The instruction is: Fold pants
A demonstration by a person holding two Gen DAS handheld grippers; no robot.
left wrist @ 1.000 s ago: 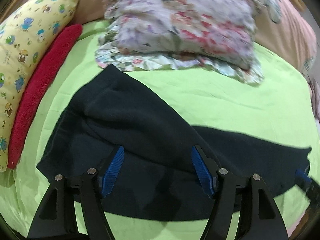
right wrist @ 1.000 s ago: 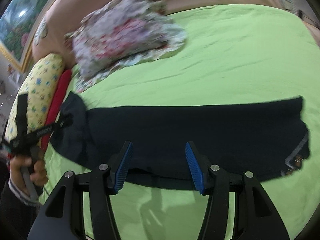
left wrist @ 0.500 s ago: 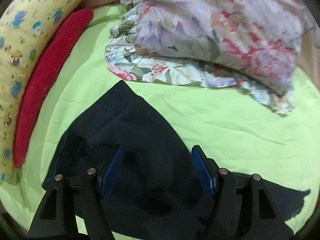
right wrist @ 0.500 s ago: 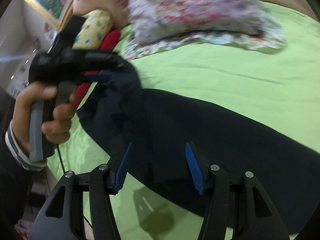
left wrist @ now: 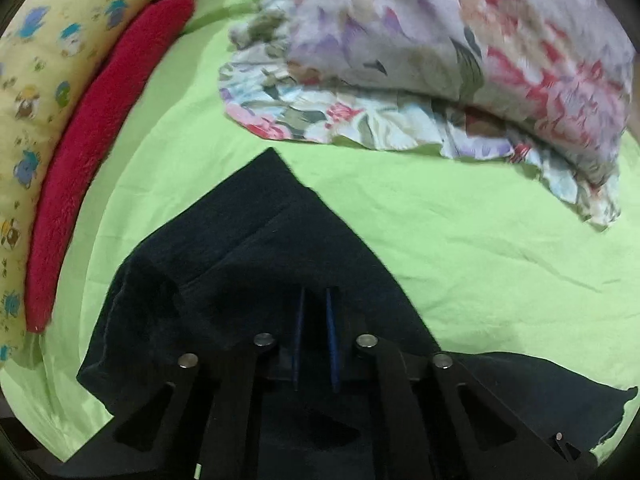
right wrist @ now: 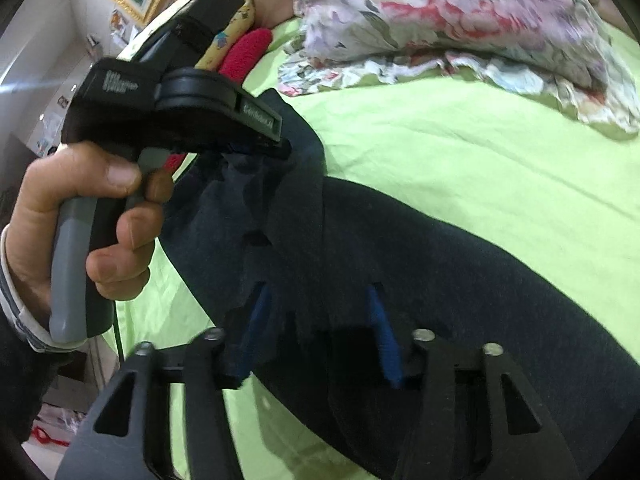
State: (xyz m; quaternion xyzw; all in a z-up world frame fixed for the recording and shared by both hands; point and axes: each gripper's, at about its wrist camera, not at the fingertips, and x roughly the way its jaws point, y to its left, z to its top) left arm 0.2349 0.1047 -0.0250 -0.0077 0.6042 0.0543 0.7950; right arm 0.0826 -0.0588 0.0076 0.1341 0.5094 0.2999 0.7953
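Observation:
Dark navy pants [left wrist: 256, 264] lie on a lime green bed sheet [left wrist: 480, 248]. My left gripper [left wrist: 316, 320] is shut on the waist end of the pants; its blue pads stand close together with cloth around them. In the right wrist view the left gripper [right wrist: 276, 144] pinches the cloth, which bunches and hangs below it. The pants [right wrist: 460, 272] stretch to the right there. My right gripper [right wrist: 320, 320] is open, its blue pads [right wrist: 380, 332] wide apart, with pants cloth between them.
A floral pillow [left wrist: 460, 60] lies at the back of the bed and also shows in the right wrist view [right wrist: 460, 20]. A red cushion [left wrist: 88, 148] and a yellow patterned pillow [left wrist: 40, 60] lie along the left. My hand [right wrist: 80, 220] holds the left gripper's handle.
My left gripper has closed on the waist end of the pants. My right gripper has moved left toward the waist end and stays open, now over the cloth.

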